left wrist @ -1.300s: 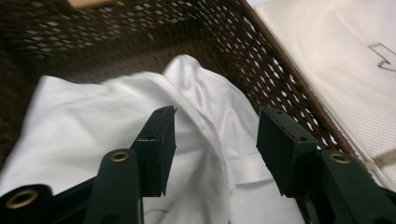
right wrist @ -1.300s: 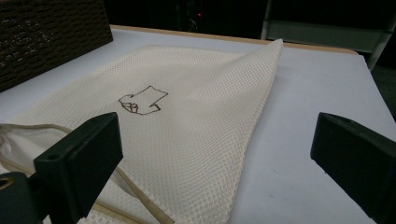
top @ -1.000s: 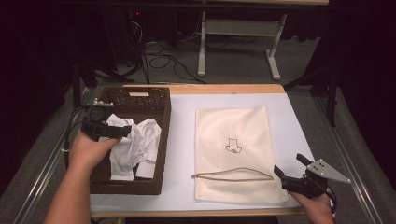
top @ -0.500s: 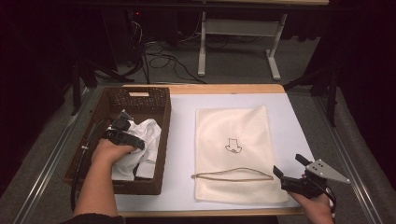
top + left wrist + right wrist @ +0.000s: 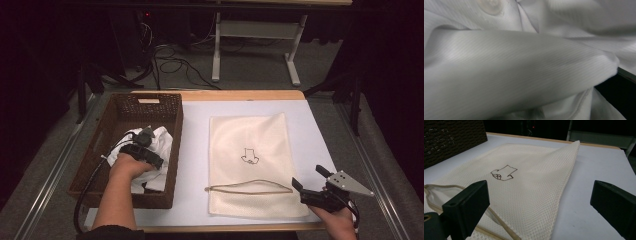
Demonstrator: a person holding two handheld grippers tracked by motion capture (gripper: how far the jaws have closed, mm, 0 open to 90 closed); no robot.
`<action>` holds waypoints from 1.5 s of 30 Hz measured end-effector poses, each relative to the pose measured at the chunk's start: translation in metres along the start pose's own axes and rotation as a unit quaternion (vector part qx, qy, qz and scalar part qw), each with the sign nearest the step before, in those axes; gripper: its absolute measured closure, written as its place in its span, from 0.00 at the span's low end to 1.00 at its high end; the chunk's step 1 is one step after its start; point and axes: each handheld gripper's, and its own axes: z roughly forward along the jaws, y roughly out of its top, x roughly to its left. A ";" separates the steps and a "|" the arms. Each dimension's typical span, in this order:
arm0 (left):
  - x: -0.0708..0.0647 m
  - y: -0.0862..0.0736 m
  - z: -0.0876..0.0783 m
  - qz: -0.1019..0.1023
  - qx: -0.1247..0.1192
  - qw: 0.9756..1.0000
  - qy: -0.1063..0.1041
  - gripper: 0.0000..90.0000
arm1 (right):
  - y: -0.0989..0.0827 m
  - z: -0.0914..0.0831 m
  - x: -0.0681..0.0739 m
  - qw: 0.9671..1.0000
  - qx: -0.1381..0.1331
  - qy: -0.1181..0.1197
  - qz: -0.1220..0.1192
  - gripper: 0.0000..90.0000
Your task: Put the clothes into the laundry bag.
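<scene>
Comparing with half a second ago, your left gripper [image 5: 150, 152] has sunk a little deeper into the white garment [image 5: 159, 142] inside the wicker basket [image 5: 172, 150]; your right gripper [image 5: 314, 180] has not moved. In the left gripper view the cloth [image 5: 524, 65] presses right up against the camera, so you cannot tell how the left jaws stand. The garment lies crumpled with no clear long axis, bunched toward the basket's right wall. Your right jaws are wide apart and hold nothing, hovering at the near right corner of the mesh bag [image 5: 250, 150]. That bag lies flat on the surface [image 5: 195, 150], long axis running away from you, its zipper opening [image 5: 250, 187] across the near end. Bare surface separates basket and bag, and more lies right of the bag.
</scene>
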 end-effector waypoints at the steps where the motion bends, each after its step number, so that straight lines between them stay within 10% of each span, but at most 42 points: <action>1: 0.000 -0.001 0.000 0.000 -0.003 1.000 0.002 0.00 | 0.000 0.000 0.000 1.000 0.000 -0.001 0.002 0.03; 9: -0.003 -0.006 -0.008 0.001 -0.022 1.000 -0.001 0.25 | 0.000 -0.001 0.001 1.000 0.000 -0.001 0.001 0.03; 13: -0.004 -0.007 -0.015 0.009 -0.034 0.999 -0.010 0.61 | 0.000 -0.001 0.001 1.000 0.000 -0.001 0.001 0.03; 22: 0.000 -0.012 -0.023 0.005 -0.056 0.998 -0.019 0.74 | 0.001 -0.002 0.000 1.000 -0.004 -0.002 0.002 0.03; 30: 0.003 -0.027 -0.061 0.002 -0.160 0.987 -0.010 0.74 | 0.001 -0.002 0.000 1.000 -0.006 -0.001 0.003 0.03; 33: 0.003 -0.037 -0.077 0.007 -0.213 0.977 0.000 0.74 | 0.002 -0.003 0.001 1.000 -0.007 -0.002 0.002 0.03; 38: -0.001 -0.055 -0.097 0.004 -0.304 0.952 0.017 0.74 | 0.002 -0.003 0.000 1.000 -0.011 -0.002 0.001 0.03; 39: -0.003 -0.062 -0.102 0.010 -0.336 0.942 0.015 0.74 | 0.001 -0.003 0.000 1.000 -0.010 -0.002 0.000 0.03; 40: -0.003 -0.062 -0.102 0.010 -0.336 0.942 0.015 0.74 | 0.001 -0.003 0.000 1.000 -0.010 -0.002 0.000 0.03; 42: -0.004 -0.075 -0.107 0.015 -0.386 0.922 0.011 0.74 | 0.001 -0.003 0.001 1.000 -0.010 -0.001 0.000 0.03; 45: -0.003 -0.088 -0.107 0.005 -0.438 0.899 0.009 0.74 | 0.000 -0.002 0.001 1.000 -0.011 -0.002 -0.001 0.03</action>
